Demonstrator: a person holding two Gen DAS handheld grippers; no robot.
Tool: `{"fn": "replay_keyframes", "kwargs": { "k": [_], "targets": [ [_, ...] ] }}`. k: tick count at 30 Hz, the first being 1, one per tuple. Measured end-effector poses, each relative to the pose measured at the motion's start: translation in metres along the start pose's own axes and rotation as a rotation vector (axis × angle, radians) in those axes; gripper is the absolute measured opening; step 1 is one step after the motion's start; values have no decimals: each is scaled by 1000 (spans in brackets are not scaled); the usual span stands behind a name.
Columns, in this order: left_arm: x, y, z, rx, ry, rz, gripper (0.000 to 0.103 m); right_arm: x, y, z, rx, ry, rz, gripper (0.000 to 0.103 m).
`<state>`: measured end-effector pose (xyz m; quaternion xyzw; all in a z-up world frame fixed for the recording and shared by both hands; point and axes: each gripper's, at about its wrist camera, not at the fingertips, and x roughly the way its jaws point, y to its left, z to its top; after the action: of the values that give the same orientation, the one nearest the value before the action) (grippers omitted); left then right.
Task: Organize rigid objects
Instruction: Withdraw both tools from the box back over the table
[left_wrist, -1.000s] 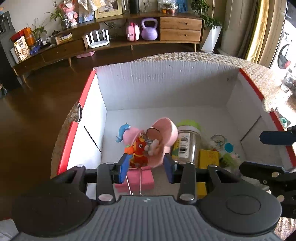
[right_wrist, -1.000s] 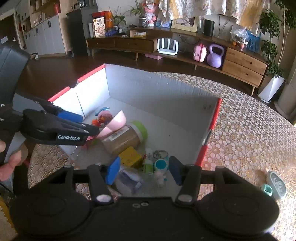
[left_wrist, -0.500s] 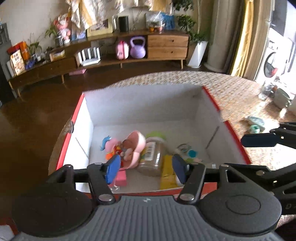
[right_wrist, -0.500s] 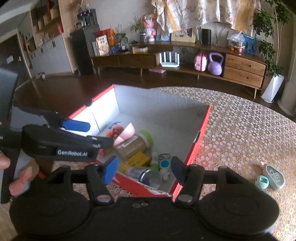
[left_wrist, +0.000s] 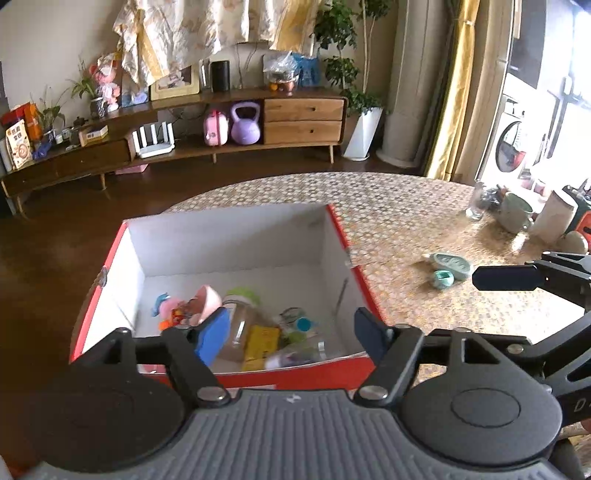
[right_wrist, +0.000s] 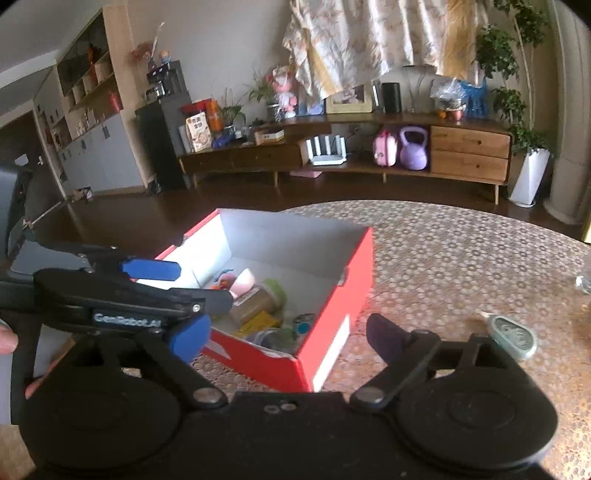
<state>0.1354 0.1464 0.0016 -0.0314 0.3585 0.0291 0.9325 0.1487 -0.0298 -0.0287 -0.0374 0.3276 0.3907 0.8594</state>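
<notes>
A red box (left_wrist: 295, 373) with a white inside stands on the patterned round table (left_wrist: 399, 221). It holds a pink egg-shaped toy (left_wrist: 207, 299), a jar with a green lid (left_wrist: 240, 321), a yellow carton (left_wrist: 262, 341) and several small items. My left gripper (left_wrist: 291, 336) hovers above the box's near edge, its jaws opening with nothing between them. My right gripper (right_wrist: 287, 336) hangs above the box's near corner (right_wrist: 303, 369), jaws also opening and empty. A pale teal case (left_wrist: 452, 260) and a small teal cap (left_wrist: 443, 278) lie on the table to the right of the box.
A glass (left_wrist: 474, 206), a mug (left_wrist: 515, 212) and other crockery stand at the table's far right. Dark wooden floor and a long sideboard (left_wrist: 303, 118) lie beyond the table's rim. A person's fingers (right_wrist: 7, 339) hold the left gripper's handle.
Both grippers have risen and drawn back from inside the box to above its near edge. Their jaws have spread wider, and the box looks smaller.
</notes>
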Motion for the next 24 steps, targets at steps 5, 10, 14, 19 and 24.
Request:
{"fn": "replay_keyframes", "kwargs": {
  "k": [5, 10, 14, 19, 24],
  "targets": [
    [-5, -24, 1, 13, -24, -30, 78, -19, -19, -10, 7, -31, -17, 100],
    [-2, -47, 1, 6, -45, -64, 81, -35, -40, -19, 16, -50, -41, 101],
    [4, -65, 2, 7, -45, -79, 83, -46, -58, -25, 3, -67, -63, 101],
    [17, -87, 0, 14, -48, -104, 89, -55, -81, -33, -15, -66, -85, 101],
    [36, -105, -3, -4, -54, -138, 96, -60, -114, -42, 7, -52, -132, 101]
  ]
}}
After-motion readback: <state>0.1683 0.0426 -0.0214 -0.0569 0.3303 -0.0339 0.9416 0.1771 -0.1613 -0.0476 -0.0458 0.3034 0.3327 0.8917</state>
